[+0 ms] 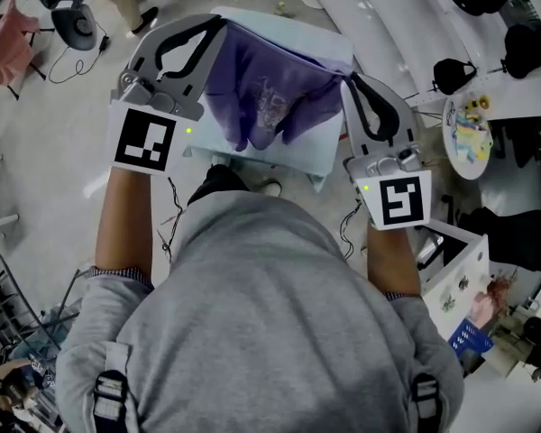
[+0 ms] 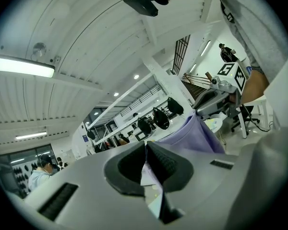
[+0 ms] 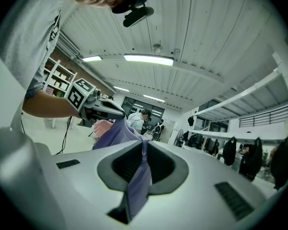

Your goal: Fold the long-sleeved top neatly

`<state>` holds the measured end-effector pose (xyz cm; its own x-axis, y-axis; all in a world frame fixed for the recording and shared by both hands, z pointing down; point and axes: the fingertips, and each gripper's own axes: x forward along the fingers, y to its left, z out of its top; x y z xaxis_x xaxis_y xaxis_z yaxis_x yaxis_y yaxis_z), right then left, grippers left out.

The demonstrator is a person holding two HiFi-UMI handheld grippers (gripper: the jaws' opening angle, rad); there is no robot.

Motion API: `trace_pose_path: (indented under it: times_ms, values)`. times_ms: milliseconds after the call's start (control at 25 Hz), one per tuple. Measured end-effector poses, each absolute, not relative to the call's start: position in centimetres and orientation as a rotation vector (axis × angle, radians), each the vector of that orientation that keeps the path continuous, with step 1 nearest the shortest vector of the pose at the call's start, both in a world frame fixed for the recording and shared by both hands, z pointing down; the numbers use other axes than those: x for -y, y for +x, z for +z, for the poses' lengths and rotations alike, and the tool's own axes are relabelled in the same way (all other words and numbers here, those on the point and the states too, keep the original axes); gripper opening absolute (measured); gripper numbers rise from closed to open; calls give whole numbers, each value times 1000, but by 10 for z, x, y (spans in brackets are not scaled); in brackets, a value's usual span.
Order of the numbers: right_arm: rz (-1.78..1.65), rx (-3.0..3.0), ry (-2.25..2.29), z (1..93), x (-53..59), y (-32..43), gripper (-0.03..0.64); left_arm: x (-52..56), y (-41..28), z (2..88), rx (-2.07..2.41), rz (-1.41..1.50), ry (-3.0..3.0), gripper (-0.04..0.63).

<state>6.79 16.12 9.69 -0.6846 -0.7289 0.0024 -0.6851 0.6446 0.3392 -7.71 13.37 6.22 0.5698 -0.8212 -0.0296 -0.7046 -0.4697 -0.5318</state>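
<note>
Left gripper (image 2: pixel 146 169) and right gripper (image 3: pixel 143 164) each pinch shut on an edge of the purple top (image 1: pixel 266 88), seemingly soft and light, sagging between them.

An open-plan lab or office: a row of black office chairs (image 2: pixel 159 119) past the fingers (image 2: pixel 127 169) of the left gripper (image 2: pixel 147 163), ceiling strip lights (image 2: pixel 21 67) above them

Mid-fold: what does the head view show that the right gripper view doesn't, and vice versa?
Head view only: the pale blue table beneath the hanging purple top, which sags in the middle. Right gripper view only: a close look at the right gripper, jaws pinched shut on the fabric's edge. Both: the left gripper holding the top's other end, with the cloth spanning between the two.
</note>
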Motion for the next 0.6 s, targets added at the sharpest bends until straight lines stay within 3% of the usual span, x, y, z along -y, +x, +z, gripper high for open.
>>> trace_pose_path:
  times_ms: [280,600]
  values:
    - [-389,2696,1150,119,-151,75,41,-123,-69,80,-1256,-356,-2355,31]
    - [-161,2538,1098,205,-106,90,43,-74,-58,166,-1262,-539,-2497,31]
